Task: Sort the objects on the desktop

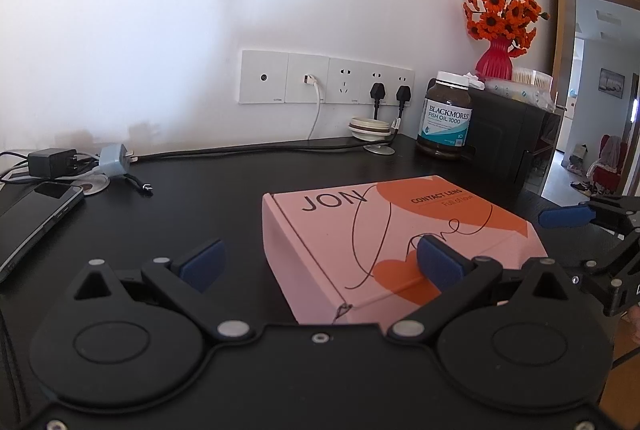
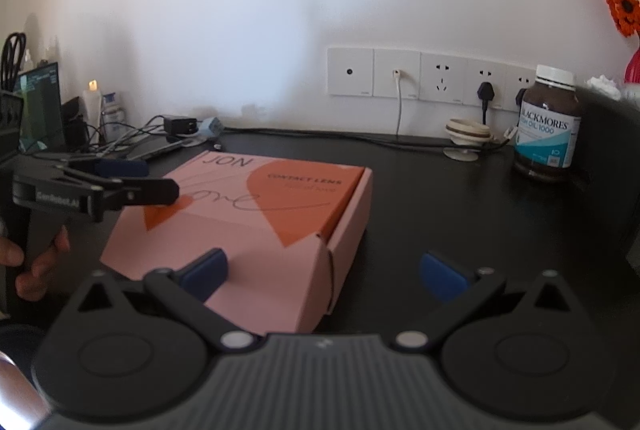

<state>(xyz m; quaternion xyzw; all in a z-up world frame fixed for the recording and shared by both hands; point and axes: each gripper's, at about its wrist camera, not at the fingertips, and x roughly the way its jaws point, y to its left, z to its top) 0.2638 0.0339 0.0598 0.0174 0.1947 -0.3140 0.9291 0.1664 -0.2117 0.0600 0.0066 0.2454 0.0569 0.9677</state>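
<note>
Now I am lining up both wide-open, empty grippers, left gripper and right gripper, around the pink box; next, probably, squeezing its corners between my fingers.

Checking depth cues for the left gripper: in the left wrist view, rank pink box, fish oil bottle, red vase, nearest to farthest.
From the left gripper:
1. Pink box: directly ahead on the black desk, its near left corner between the open fingers.
2. Fish oil bottle: right of centre, near the back of the desk.
3. Red vase: far right, behind the bottle, raised on a dark cabinet by the wall.
</note>
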